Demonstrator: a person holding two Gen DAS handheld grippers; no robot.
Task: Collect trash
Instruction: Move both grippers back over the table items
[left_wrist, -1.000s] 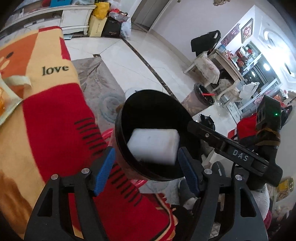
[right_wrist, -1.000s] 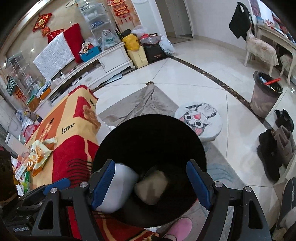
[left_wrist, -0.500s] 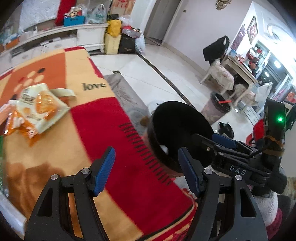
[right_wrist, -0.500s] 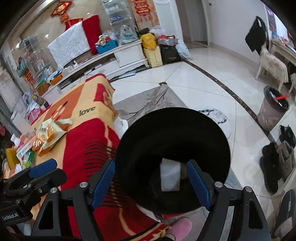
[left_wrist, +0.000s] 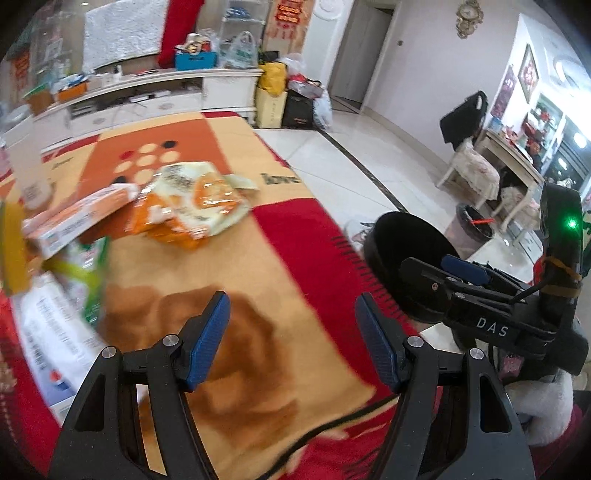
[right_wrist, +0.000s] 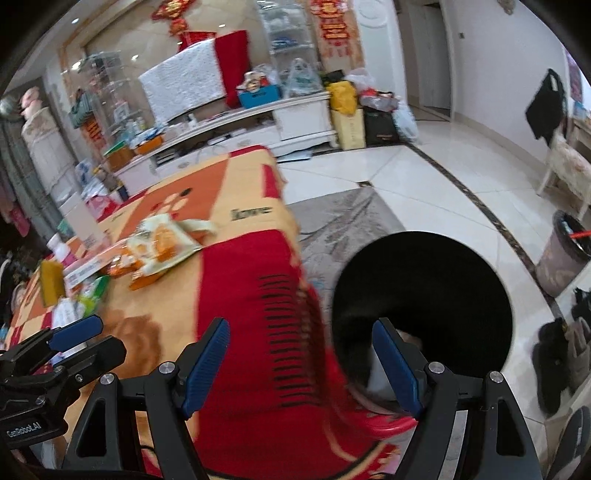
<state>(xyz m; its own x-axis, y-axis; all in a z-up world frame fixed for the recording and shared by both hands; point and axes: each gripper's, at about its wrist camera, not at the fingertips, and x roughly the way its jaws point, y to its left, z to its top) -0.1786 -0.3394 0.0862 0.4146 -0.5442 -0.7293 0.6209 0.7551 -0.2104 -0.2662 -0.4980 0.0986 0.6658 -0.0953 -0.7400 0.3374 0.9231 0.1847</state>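
A black trash bin (right_wrist: 424, 302) stands beside the table's right edge; it also shows in the left wrist view (left_wrist: 402, 254). Pale trash lies at its bottom (right_wrist: 380, 373). Snack wrappers (left_wrist: 192, 203) and a flat box (left_wrist: 74, 221) lie on the red and orange blanket (left_wrist: 258, 295); the wrappers also show in the right wrist view (right_wrist: 159, 247). My left gripper (left_wrist: 291, 339) is open and empty above the blanket. My right gripper (right_wrist: 303, 369) is open and empty, straddling the table edge and the bin rim; it shows in the left wrist view (left_wrist: 461, 269).
More packets (left_wrist: 55, 325) lie at the blanket's left side. A grey waste basket (right_wrist: 561, 254) stands on the tiled floor at the right, with shoes (right_wrist: 554, 362) near it. A white TV cabinet (left_wrist: 147, 96) runs along the far wall.
My left gripper let the white piece go into the bin, then swung left over the blanket toward the wrappers. My right gripper shifted left, so the bin now sits to its right.
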